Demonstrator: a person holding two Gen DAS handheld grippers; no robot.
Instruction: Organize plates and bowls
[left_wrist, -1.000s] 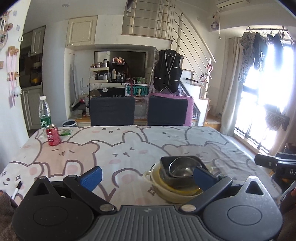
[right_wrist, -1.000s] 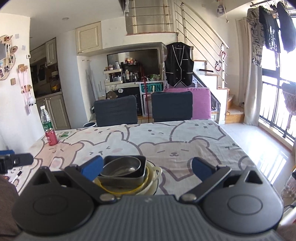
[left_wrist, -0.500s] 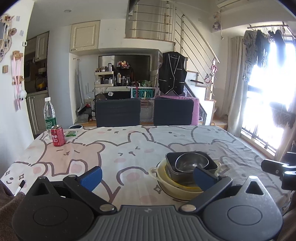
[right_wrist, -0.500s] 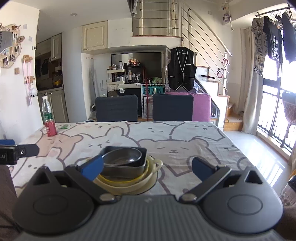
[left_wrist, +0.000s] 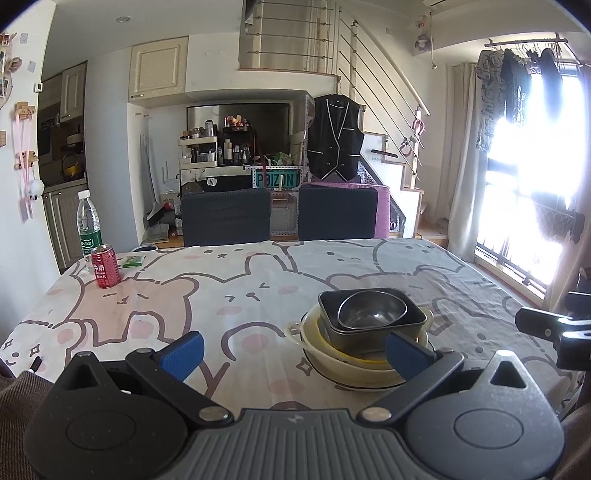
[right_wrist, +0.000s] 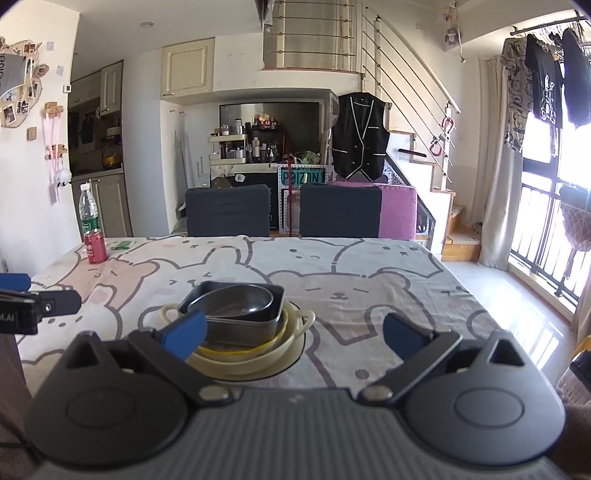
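One stack of dishes stands on the bunny-print tablecloth: a round steel bowl inside a dark square pan, inside yellow and cream bowls with small handles. My left gripper is open above the near table edge, its right blue pad in front of the stack. My right gripper is open too, its left blue pad overlapping the stack's near left side. Neither holds anything. Each view shows part of the other gripper at its edge.
A red can and a water bottle stand at the table's far left corner beside a green packet. Two dark chairs face the far side. A pen lies near left.
Both grippers have drawn back and risen a little, so the stack now sits lower and nearer the middle of each view. The dishes have not moved; both jaws stayed open.
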